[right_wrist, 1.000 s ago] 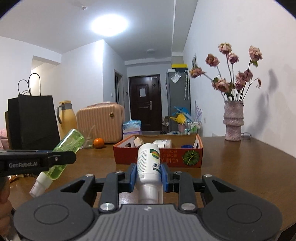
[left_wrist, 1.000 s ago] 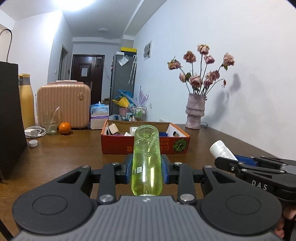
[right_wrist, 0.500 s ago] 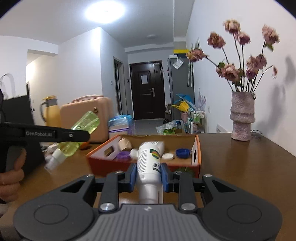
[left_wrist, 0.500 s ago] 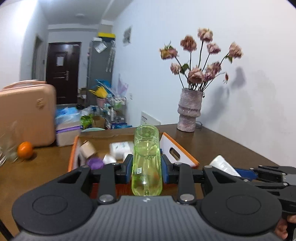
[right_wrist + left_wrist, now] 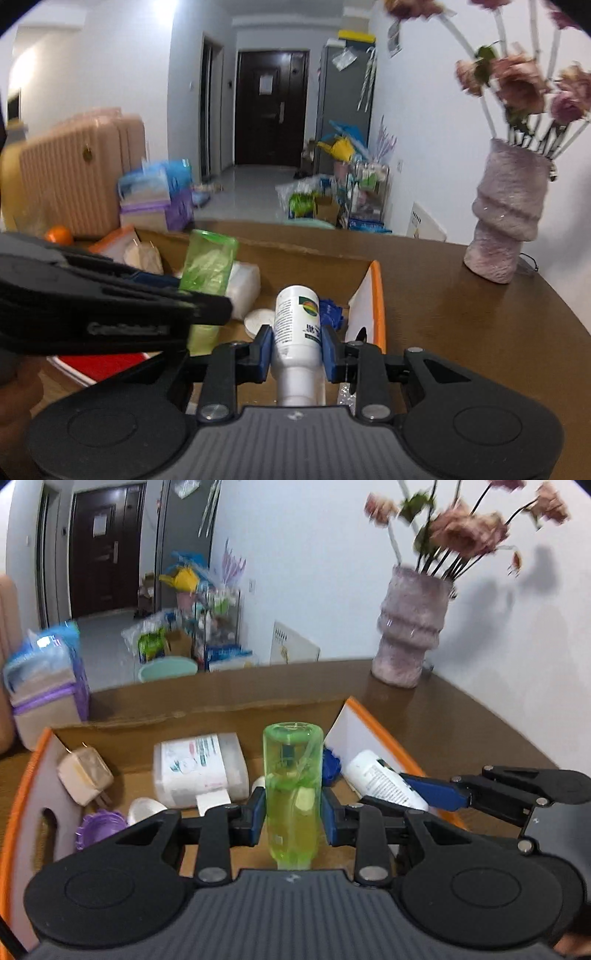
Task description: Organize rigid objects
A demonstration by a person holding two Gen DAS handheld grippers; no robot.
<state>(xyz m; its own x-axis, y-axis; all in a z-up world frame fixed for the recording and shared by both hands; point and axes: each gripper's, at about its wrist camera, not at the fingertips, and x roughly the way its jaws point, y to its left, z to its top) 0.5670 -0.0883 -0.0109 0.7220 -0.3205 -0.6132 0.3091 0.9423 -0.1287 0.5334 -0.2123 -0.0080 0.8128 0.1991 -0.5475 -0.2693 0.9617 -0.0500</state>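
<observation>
Green bottle (image 5: 293, 794) hides its cap — held over cardboard box (image 5: 221, 716).

Brown wooden table (image 5: 480, 332), orange-edged cardboard box (image 5: 373, 723) resting on it, pink ribbed vase (image 5: 506, 218) near the wall

The neck and cap of the green bottle (image 5: 291, 794) are hidden behind the left tool's (image 5: 291, 821) own body, and in the right wrist view the left tool (image 5: 110, 306) covers the bottle's middle. The white bottle's (image 5: 297, 332) cap end drops out of sight behind the right tool (image 5: 297, 349). The flowers (image 5: 465, 528) are motion-blurred and cut off by the top edge in both views. Label print on the white container (image 5: 199, 771) lying in the cardboard box (image 5: 221, 709) is too smeared to read. The suitcase (image 5: 5, 664) is cropped at the left edge; the box's near wall lies hidden below the tools.
</observation>
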